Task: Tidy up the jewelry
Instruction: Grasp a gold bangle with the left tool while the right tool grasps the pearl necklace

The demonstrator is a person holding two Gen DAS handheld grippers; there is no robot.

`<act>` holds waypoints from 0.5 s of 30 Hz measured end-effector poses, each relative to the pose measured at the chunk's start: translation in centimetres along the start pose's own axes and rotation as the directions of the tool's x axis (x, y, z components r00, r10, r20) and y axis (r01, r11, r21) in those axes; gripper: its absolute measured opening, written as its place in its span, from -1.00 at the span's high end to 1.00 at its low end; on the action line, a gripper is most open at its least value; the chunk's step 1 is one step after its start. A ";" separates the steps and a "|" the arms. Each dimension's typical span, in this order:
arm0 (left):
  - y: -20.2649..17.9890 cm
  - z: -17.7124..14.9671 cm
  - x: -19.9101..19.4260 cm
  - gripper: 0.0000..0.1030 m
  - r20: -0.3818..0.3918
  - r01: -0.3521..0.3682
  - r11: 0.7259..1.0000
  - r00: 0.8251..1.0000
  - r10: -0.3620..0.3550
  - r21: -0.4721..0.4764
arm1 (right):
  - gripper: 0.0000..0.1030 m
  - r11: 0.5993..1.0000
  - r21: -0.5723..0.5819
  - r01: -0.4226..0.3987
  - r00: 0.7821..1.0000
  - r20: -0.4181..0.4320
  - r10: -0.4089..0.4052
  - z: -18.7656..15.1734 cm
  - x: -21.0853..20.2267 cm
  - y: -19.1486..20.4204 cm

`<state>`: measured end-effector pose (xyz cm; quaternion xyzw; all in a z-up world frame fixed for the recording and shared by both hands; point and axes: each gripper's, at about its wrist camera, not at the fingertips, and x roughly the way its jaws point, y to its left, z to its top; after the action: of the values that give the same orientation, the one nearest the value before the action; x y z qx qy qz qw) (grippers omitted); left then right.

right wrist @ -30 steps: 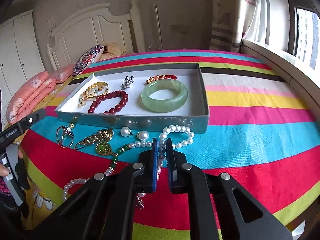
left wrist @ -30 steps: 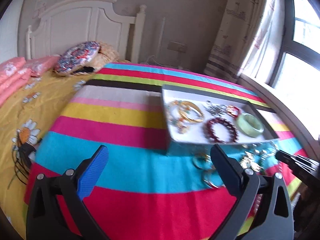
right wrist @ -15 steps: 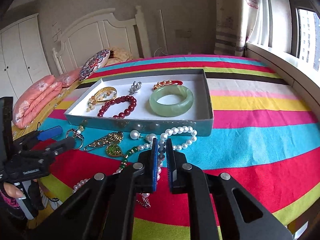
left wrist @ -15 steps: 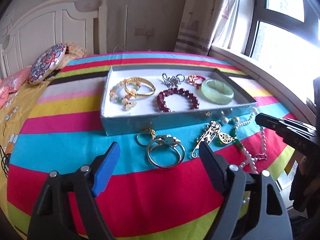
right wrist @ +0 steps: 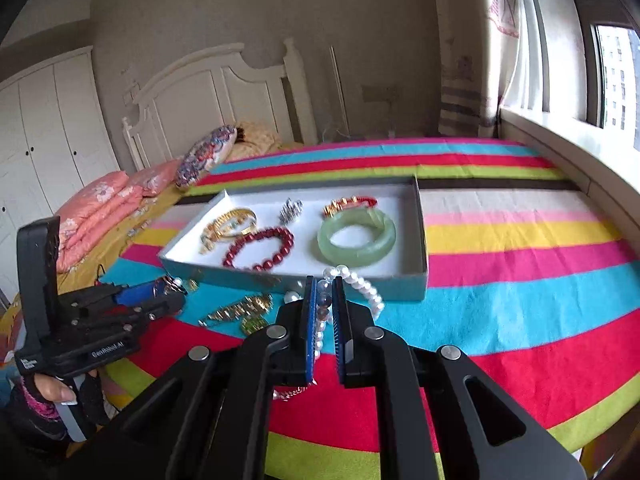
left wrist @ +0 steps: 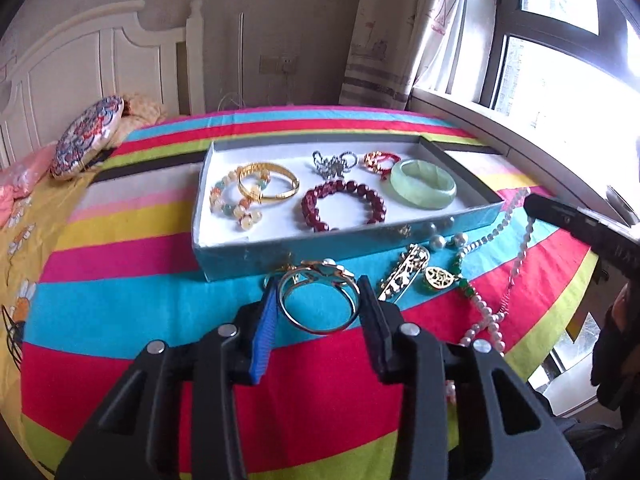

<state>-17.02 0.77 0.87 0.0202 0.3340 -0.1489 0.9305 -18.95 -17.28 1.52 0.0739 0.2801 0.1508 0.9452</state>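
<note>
While closing on the gold bangle (left wrist: 326, 270) with the left claw (left wrist: 318, 292), working a pick-up step: one more loose piece to go from the striped bed (left wrist: 120, 312) into the tray (left wrist: 280, 256). Lying flat on the blue stripe, just in front of the tray's near wall, with a pad on either side of the ring. Seemingly just touching the rim; cannot tell whether actually pressing.

Over on the right claw (right wrist: 324, 292), clamped tight on the pearl necklace (right wrist: 360, 280), with the strand raised and trailing down to the blanket near the tray's front wall.

Next, by the look of it: finish the squeeze without skating the hoop sideways, lift it straight up, carry it over the near wall and set it down on a bare white patch, clear of the bracelets already inside. Likewise for the pearls: feed the strand in without snagging the gold brooch (left wrist: 404, 276) or green pendant (left wrist: 438, 280) beside it.

Compared with a second ago: left jaws just been closing, from spread wide with nothing framed between them to hugging the bangle. Also swung round from off to the tray's side to face it squarely. Pearls, previously flat on the blanket, now hoisted partly clear of it.
</note>
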 end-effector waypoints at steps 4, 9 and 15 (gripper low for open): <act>-0.2 0.8 -1.5 0.26 0.047 -0.006 1.000 0.999 0.005 0.014 | 0.82 0.999 -0.017 -0.032 0.997 0.069 0.033 1.7 -2.2 1.0; -0.6 1.8 -3.1 0.26 0.091 -0.017 0.999 0.996 0.014 0.033 | 0.82 0.997 -0.053 -0.054 0.989 0.132 0.061 3.6 -4.4 2.4; -0.6 3.0 -4.5 0.26 0.130 -0.025 0.999 0.991 0.019 0.048 | 0.82 0.994 -0.098 -0.048 0.973 0.221 0.069 6.0 -7.1 3.5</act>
<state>-18.62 0.94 6.09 0.0373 0.2691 -0.1478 0.9510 -22.17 -16.60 10.95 0.0548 0.1620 0.1820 0.9683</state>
